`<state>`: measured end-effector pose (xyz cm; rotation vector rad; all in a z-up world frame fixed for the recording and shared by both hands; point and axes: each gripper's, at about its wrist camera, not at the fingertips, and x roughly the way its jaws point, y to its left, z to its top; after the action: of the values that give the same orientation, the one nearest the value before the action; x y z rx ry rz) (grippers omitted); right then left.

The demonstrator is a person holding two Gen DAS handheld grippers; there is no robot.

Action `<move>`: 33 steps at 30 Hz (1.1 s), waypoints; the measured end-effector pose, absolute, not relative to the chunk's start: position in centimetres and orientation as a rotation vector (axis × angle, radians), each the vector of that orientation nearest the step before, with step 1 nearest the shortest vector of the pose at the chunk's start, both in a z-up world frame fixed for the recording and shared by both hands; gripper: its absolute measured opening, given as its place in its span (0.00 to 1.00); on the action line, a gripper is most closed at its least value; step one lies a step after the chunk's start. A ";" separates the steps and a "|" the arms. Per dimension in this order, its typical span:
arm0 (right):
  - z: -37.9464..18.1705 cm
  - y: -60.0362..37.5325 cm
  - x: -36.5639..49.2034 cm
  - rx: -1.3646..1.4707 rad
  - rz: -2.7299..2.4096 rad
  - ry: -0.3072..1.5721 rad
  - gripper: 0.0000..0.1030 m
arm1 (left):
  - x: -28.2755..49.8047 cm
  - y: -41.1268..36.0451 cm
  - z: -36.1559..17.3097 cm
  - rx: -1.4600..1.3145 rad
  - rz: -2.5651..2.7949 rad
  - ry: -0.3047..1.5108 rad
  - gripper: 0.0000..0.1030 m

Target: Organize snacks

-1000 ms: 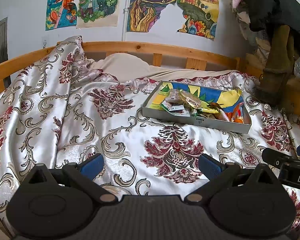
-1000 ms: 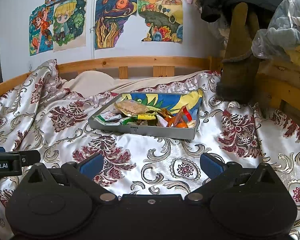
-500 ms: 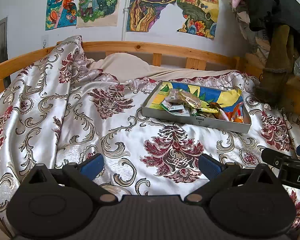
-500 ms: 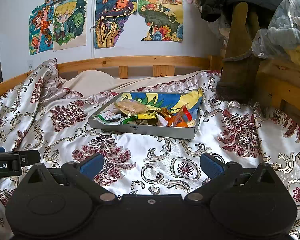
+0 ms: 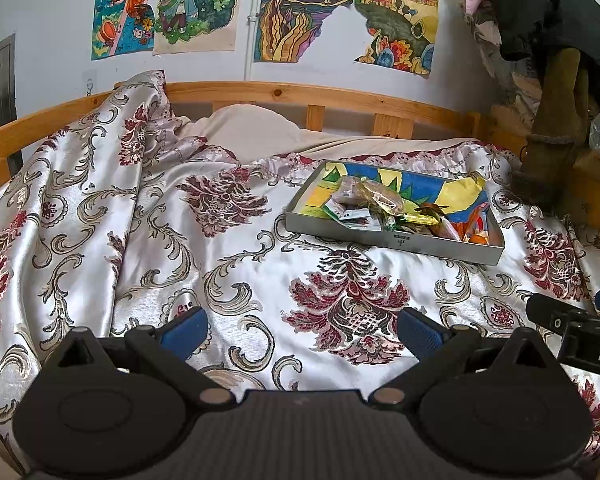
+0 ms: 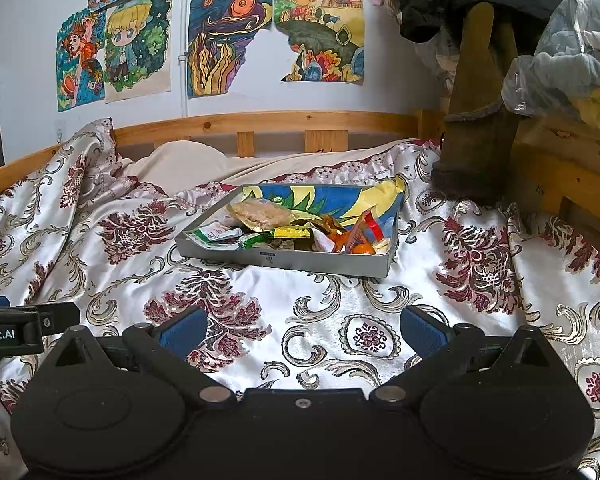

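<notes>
The right wrist view alone showed the plastic bag (image 6: 560,52) of clothes. Both grippers, left (image 5: 300,330) and right (image 6: 302,330), hovered with jaws apart, empty. The grey tray (image 6: 284,258) lay on the bedspread (image 5: 220,264), well ahead, holding snack packets (image 6: 260,218) and perhaps an orange.

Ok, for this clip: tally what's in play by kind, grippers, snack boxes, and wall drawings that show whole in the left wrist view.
Grippers: 2, the left gripper and the right gripper, both open.
Snack boxes: 1, the grey box, wrappers piled inside.
Wall drawings: 4.
Total: 7.
</notes>
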<state>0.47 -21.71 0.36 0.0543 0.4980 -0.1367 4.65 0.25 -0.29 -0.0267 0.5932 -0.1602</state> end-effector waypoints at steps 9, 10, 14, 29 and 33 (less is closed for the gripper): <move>0.2 -21.7 0.4 0.052 -0.135 0.499 0.99 | 4.4 0.2 0.2 -0.009 -0.132 0.586 1.00; 0.3 -21.7 0.4 0.053 -0.134 0.499 0.99 | 4.4 0.2 0.3 -0.006 -0.130 0.586 1.00; 0.2 -21.7 0.3 0.054 -0.134 0.499 0.99 | 4.5 0.1 0.2 -0.015 -0.142 0.599 1.00; 0.4 -21.6 0.4 0.053 -0.135 0.503 0.99 | 4.6 0.0 0.3 0.005 -0.137 0.601 1.00; 0.4 -21.7 0.3 0.057 -0.135 0.502 0.99 | 4.7 0.1 0.3 0.004 -0.138 0.602 1.00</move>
<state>0.34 -21.66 0.36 0.0570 0.5019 -0.1348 4.69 0.12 0.28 0.0042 0.6023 -0.1380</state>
